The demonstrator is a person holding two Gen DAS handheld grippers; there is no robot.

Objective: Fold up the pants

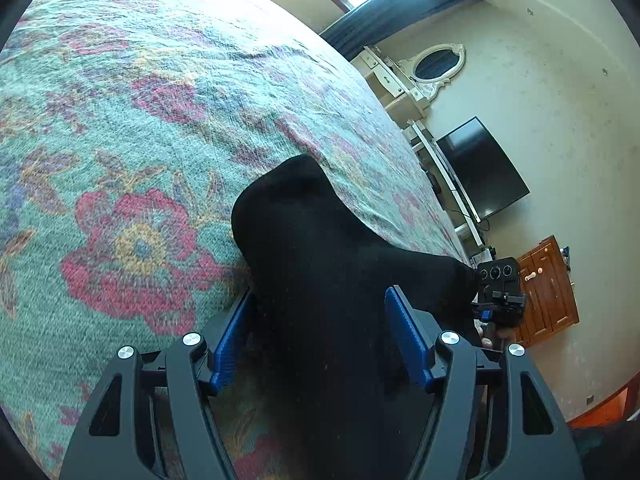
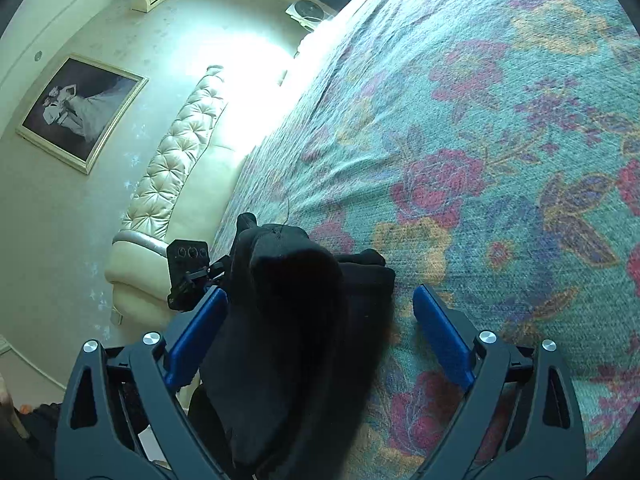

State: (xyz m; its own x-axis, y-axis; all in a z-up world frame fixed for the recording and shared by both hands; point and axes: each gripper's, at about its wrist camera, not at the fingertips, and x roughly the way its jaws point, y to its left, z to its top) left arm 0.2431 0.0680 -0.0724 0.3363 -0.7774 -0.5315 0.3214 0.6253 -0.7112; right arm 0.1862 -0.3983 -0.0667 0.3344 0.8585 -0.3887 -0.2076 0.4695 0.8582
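Note:
Black pants [image 1: 304,220] lie bunched on a floral bedspread [image 1: 140,120], near the edge of the bed. In the left wrist view my left gripper [image 1: 318,296] straddles the cloth. Its blue pads [image 1: 232,344] stand apart, with the fabric loose between them and a strip of bedspread showing beside the left pad. In the right wrist view the pants [image 2: 292,264] rise in a dark hump between the jaws of my right gripper [image 2: 320,292]. Those jaws are spread wide. The right pad [image 2: 440,336] is clear of the cloth, and the left pad sits against it.
The bedspread [image 2: 480,160] stretches far beyond the pants. Past the bed's edge stand a television [image 1: 484,168], an oval mirror [image 1: 438,64] and a wooden cabinet [image 1: 548,292]. A tufted headboard [image 2: 176,148] and a framed picture [image 2: 80,112] are on the other side.

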